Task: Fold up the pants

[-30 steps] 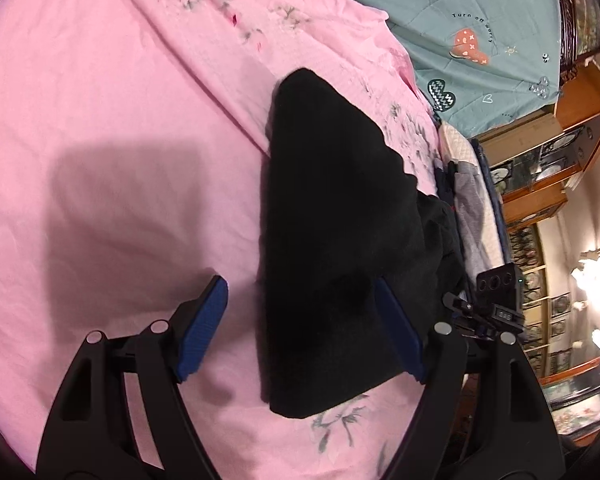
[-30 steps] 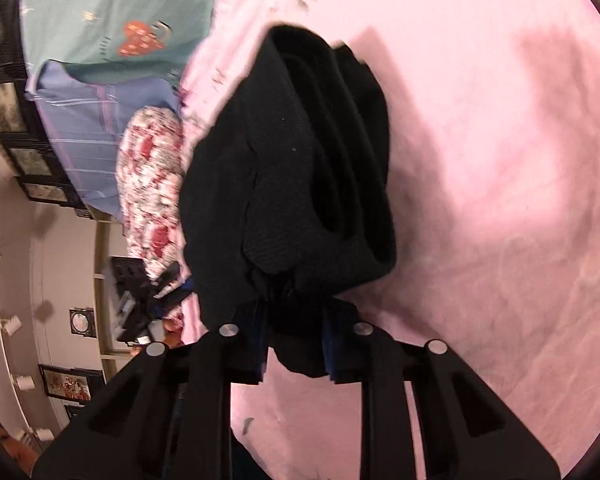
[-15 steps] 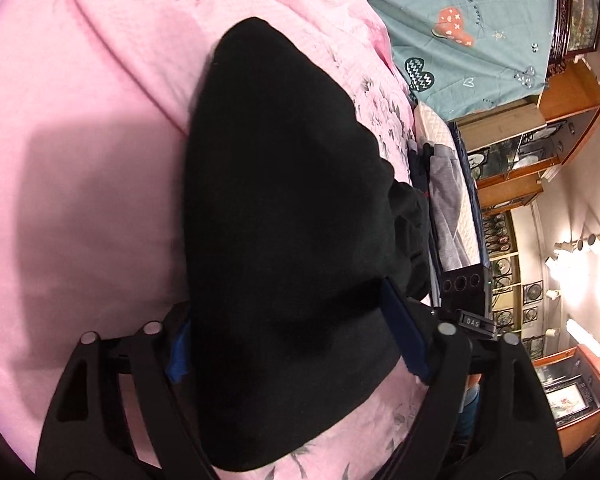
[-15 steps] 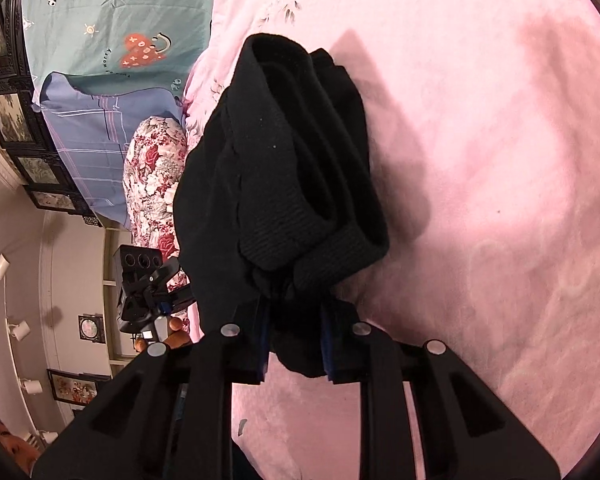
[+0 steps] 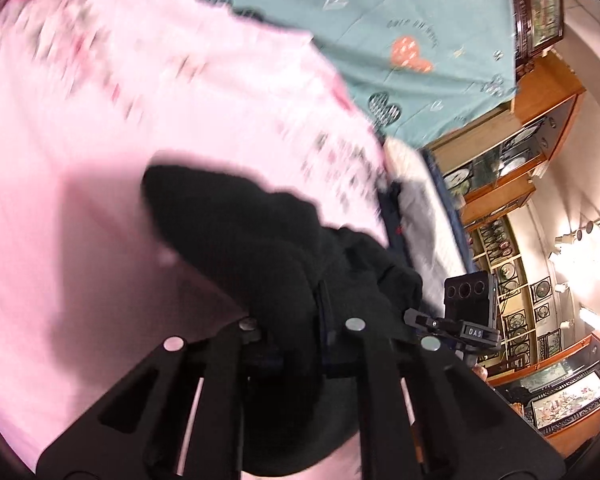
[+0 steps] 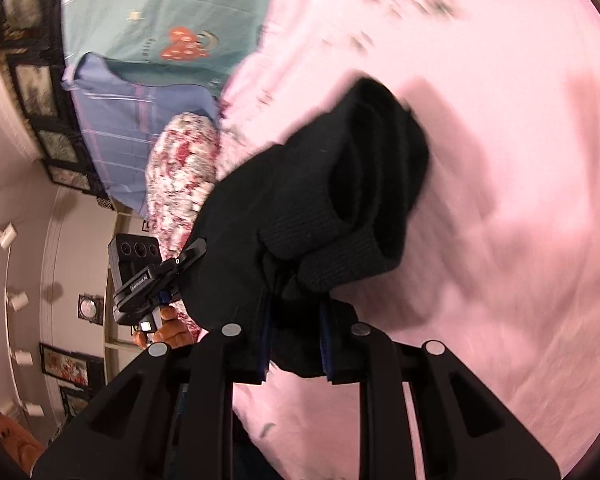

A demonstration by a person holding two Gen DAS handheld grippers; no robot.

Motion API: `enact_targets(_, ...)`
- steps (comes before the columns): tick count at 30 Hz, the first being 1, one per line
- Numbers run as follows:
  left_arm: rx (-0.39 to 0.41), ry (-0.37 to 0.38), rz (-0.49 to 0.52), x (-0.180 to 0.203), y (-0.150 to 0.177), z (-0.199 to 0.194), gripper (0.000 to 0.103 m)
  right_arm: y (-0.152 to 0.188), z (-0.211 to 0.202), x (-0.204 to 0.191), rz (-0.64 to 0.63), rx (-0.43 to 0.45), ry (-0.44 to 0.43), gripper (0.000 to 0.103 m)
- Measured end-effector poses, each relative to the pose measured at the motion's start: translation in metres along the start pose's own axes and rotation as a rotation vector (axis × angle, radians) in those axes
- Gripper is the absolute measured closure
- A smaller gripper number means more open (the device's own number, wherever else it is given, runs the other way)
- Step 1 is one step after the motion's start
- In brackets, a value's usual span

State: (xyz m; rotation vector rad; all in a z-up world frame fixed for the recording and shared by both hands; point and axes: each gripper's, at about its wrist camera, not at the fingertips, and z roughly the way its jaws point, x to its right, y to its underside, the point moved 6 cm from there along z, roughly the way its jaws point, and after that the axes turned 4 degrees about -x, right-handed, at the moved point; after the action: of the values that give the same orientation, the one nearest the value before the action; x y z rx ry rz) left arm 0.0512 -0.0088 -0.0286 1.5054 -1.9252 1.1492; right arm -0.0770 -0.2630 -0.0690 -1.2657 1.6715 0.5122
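Observation:
The black pants [image 5: 260,240] are folded into a thick bundle and held off the pink bed sheet [image 5: 80,160]. My left gripper [image 5: 296,320] is shut on one end of the bundle. My right gripper [image 6: 296,320] is shut on the other end, where the ribbed waistband [image 6: 340,256] rolls over. In the right wrist view the pants [image 6: 320,200] hang in front of the fingers and cast a shadow on the sheet [image 6: 520,160]. Each gripper shows in the other's view, the right one [image 5: 466,304] and the left one [image 6: 140,276].
A teal patterned blanket [image 5: 400,20] and a blue striped cloth [image 6: 140,120] lie at the head of the bed. A floral pillow [image 6: 180,168] is beside the pants. Wooden display cabinets [image 5: 512,160] and framed pictures line the wall beyond the bed's edge.
My left gripper was open around the pants and has now shut on them. Both grippers have lifted the bundle off the sheet; the views are blurred by motion.

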Motion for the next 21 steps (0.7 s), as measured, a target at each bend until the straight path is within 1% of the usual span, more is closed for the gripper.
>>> enact_targets(3, 0.04, -0.025, 0.046, 0.018, -0.051, -0.013, 0.093, -0.034, -0.009, -0.031, -0.088, 0.03, 0.013, 0.083)
enact_targets(5, 0.078, -0.06, 0.076, 0.028, -0.102, -0.022, 0.093, -0.065, -0.009, -0.051, -0.141, 0.048, 0.028, 0.083)
enact_targets(6, 0.1, -0.085, 0.08, 0.031, -0.126, -0.025, 0.093, -0.092, -0.008, -0.067, -0.179, 0.065, 0.045, 0.083)
enact_targets(7, 0.117, -0.103, 0.085, 0.033, -0.147, -0.028, 0.093, -0.11, -0.006, -0.077, -0.199, 0.072, 0.057, 0.083)
enact_targets(9, 0.184, -0.159, 0.125, 0.039, -0.202, -0.036, 0.093, -0.16, 0.0, -0.104, -0.262, 0.104, 0.093, 0.083)
enact_targets(10, 0.205, -0.171, 0.131, 0.038, -0.217, -0.041, 0.093, -0.184, 0.003, -0.12, -0.304, 0.126, 0.111, 0.083)
enact_targets(11, 0.242, -0.178, 0.151, 0.038, -0.245, -0.044, 0.093, -0.205, 0.006, -0.132, -0.333, 0.145, 0.116, 0.083)
enact_targets(12, 0.268, -0.19, 0.162, 0.034, -0.26, -0.046, 0.093, -0.231, 0.009, -0.15, -0.385, 0.182, 0.122, 0.083)
enact_targets(13, 0.299, -0.207, 0.173, 0.027, -0.28, -0.045, 0.092, -0.25, 0.012, -0.16, -0.416, 0.209, 0.121, 0.083)
enact_targets(14, 0.306, -0.201, 0.165, 0.017, -0.295, -0.04, 0.092, -0.272, 0.017, -0.167, -0.429, 0.232, 0.103, 0.083)
enact_targets(15, 0.301, -0.2, 0.158, 0.004, -0.307, -0.03, 0.092, -0.287, 0.022, -0.17, -0.435, 0.246, 0.097, 0.083)
enact_targets(16, 0.295, -0.226, 0.154, -0.013, -0.316, -0.016, 0.092, -0.307, 0.031, -0.168, -0.45, 0.273, 0.112, 0.083)
enact_targets(17, 0.277, -0.249, 0.13, -0.032, -0.321, 0.002, 0.092, -0.321, 0.041, -0.16, -0.447, 0.288, 0.125, 0.083)
enact_targets(19, 0.188, -0.327, 0.06, -0.085, -0.318, 0.051, 0.092, -0.345, 0.071, -0.124, -0.375, 0.268, 0.145, 0.083)
enact_targets(20, 0.144, -0.363, 0.024, -0.107, -0.314, 0.072, 0.092, -0.354, 0.089, -0.1, -0.32, 0.248, 0.172, 0.083)
enact_targets(21, 0.099, -0.395, -0.003, -0.127, -0.307, 0.093, 0.09, -0.361, 0.114, -0.067, -0.263, 0.204, 0.225, 0.083)
